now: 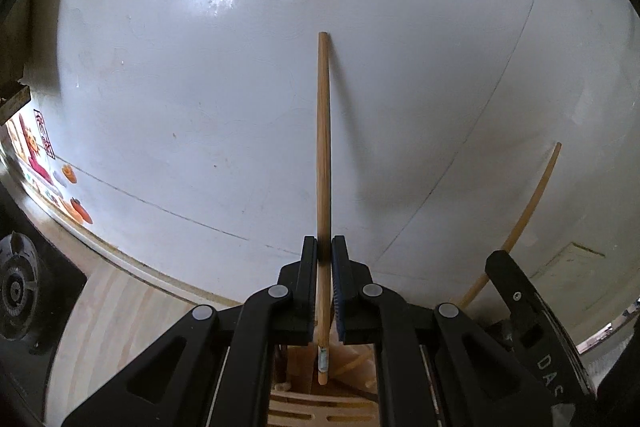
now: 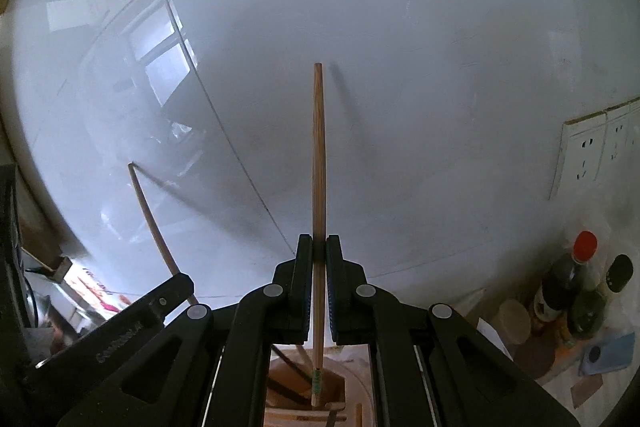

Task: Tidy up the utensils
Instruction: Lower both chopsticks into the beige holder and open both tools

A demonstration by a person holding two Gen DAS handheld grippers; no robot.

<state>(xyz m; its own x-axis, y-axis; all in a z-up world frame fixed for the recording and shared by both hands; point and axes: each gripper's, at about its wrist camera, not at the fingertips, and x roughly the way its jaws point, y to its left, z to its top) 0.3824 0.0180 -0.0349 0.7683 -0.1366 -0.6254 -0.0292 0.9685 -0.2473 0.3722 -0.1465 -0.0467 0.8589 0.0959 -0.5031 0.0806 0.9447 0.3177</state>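
Glossy white tiled wall (image 2: 400, 27), outlets (image 2: 588, 151)

The left gripper (image 1: 324, 247) is clamped on a wooden chopstick (image 1: 323, 147) that runs up the middle of the frame against the white tiled wall (image 1: 200, 87). Lower right, the right gripper (image 1: 520, 291) holds a second chopstick (image 1: 532, 199). A slatted wooden holder (image 1: 320, 411) sits at bottom centre.

White tiled wall (image 2: 400, 67), wall sockets (image 2: 592, 151), red-capped sauce bottle (image 2: 568, 275), gas burner (image 1: 18, 291).
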